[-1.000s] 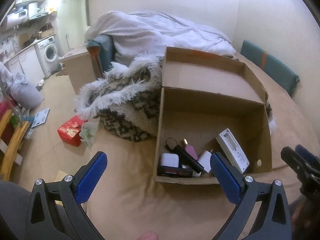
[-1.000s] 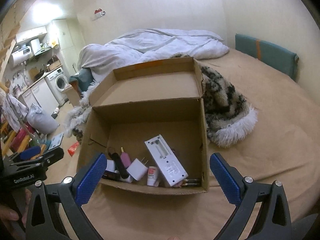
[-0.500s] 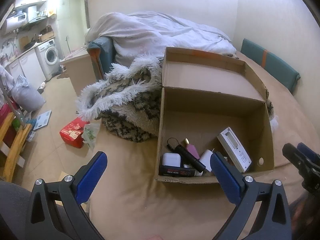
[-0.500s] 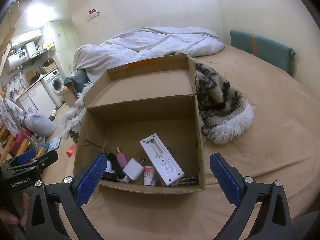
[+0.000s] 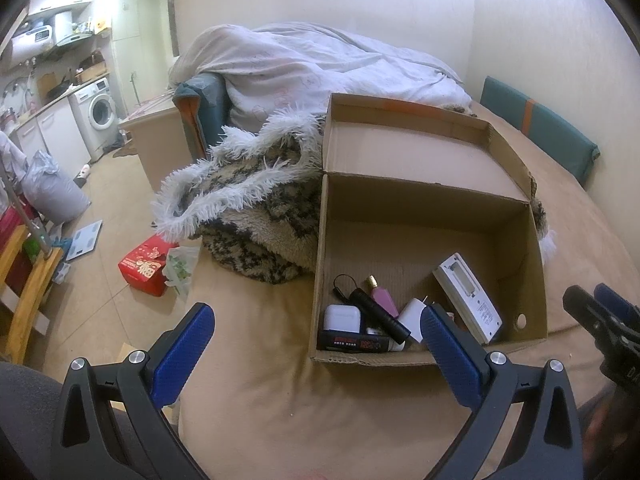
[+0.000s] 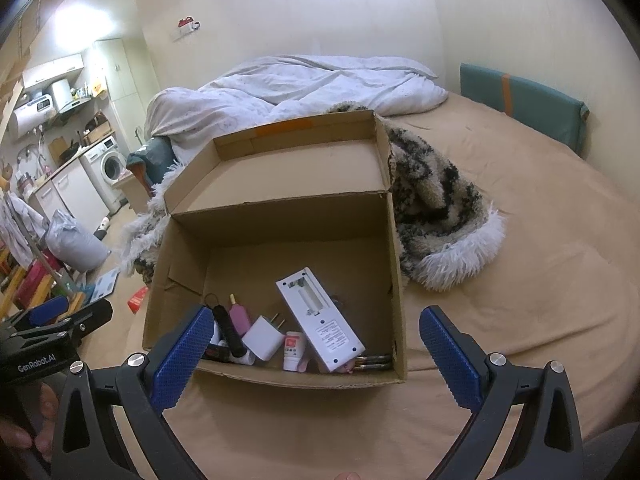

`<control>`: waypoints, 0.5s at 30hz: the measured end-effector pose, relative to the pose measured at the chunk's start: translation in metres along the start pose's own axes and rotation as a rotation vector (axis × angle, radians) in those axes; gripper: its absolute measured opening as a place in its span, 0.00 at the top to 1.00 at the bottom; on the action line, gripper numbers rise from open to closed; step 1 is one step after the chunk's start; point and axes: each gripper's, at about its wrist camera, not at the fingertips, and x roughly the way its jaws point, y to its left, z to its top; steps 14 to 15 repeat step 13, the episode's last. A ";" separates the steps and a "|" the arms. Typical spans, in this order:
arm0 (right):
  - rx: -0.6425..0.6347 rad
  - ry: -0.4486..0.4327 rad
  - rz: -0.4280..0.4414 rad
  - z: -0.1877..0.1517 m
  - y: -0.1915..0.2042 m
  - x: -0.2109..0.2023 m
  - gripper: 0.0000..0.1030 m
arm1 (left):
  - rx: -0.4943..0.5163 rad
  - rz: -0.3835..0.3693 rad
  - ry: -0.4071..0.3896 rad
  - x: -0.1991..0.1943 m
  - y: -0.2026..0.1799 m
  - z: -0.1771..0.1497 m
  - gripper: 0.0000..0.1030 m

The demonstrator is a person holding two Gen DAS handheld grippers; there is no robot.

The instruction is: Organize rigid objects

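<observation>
On the tan bedsheet [image 6: 500, 344], a corrugated cardboard box [image 6: 276, 232] faces both wide-apart, empty tongs [image 5: 316, 336] [image 6: 316, 338].

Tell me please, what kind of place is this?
Probably a small studio flat: a bed with a rumpled white duvet shares one room with a washing machine and kitchen shelves. The cardboard box sits on the bed.
</observation>
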 end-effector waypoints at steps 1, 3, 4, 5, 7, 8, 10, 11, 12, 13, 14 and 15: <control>-0.002 0.000 0.001 0.000 0.001 0.000 0.00 | 0.000 0.000 0.000 0.000 0.000 0.000 0.00; -0.001 -0.001 0.001 0.000 0.000 0.000 0.00 | 0.001 -0.001 0.000 0.000 0.000 0.000 0.00; -0.001 -0.001 0.001 0.000 0.001 0.000 0.00 | 0.001 0.000 0.000 0.000 0.000 0.000 0.00; -0.002 -0.001 0.002 0.000 0.001 0.000 0.00 | 0.001 0.001 -0.002 0.000 0.000 0.000 0.00; -0.003 -0.001 0.001 0.000 0.001 0.000 0.00 | 0.002 0.004 -0.001 0.000 0.000 0.000 0.00; -0.004 -0.002 0.000 0.000 0.001 0.000 0.00 | 0.003 0.003 -0.002 0.000 -0.001 -0.001 0.00; -0.003 -0.001 0.003 0.000 0.001 -0.001 0.00 | 0.003 0.007 -0.004 0.000 -0.001 -0.001 0.00; -0.004 -0.001 0.003 0.000 0.000 -0.001 0.00 | 0.005 0.014 -0.010 -0.001 -0.001 -0.001 0.00; -0.004 -0.002 0.002 0.000 0.001 -0.001 0.00 | 0.007 0.018 -0.017 -0.002 0.000 -0.001 0.00; -0.004 -0.001 0.002 0.000 0.001 -0.001 0.00 | 0.008 0.013 -0.021 -0.002 0.000 -0.002 0.00; -0.004 -0.001 0.002 0.000 0.001 -0.001 0.00 | 0.008 0.013 -0.021 -0.002 0.000 -0.002 0.00; -0.004 -0.001 0.002 0.000 0.001 -0.001 0.00 | 0.008 0.013 -0.021 -0.002 0.000 -0.002 0.00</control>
